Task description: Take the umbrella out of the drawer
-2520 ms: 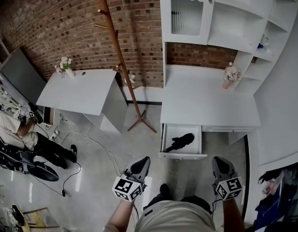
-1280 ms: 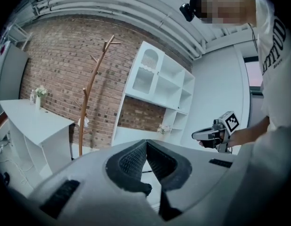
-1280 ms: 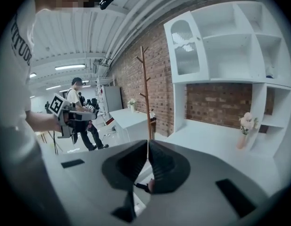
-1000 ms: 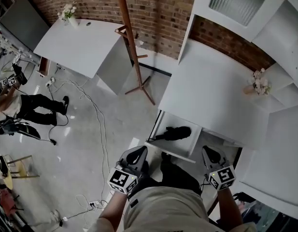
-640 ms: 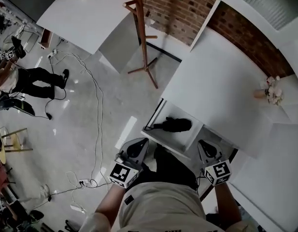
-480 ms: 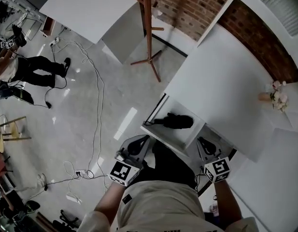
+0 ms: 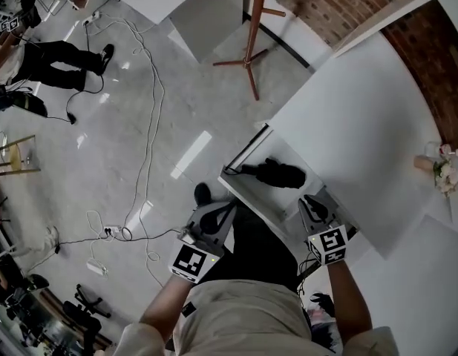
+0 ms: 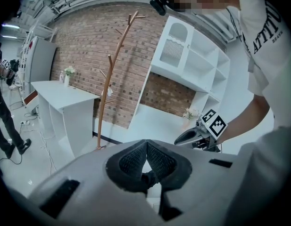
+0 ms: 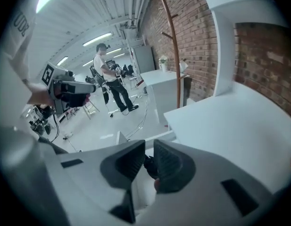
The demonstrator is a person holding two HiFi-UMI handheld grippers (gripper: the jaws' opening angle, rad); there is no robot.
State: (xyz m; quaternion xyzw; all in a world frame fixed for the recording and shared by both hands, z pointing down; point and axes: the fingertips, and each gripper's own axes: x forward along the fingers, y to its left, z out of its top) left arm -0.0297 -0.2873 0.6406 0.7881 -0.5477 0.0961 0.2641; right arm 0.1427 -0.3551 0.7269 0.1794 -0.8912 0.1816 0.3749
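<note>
My left gripper and right gripper are closed; I must open the right wide before reaching the umbrella at eleven o'clock

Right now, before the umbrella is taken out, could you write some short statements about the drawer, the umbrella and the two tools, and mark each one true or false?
1. The black umbrella lies inside the open drawer. True.
2. The right tool grips the umbrella. False: its jaws are shut on nothing, apart from the umbrella.
3. The left tool is wide open. False: its jaws are together and empty.
4. A wooden coat stand stands on the floor beside the white desk. True.
</note>
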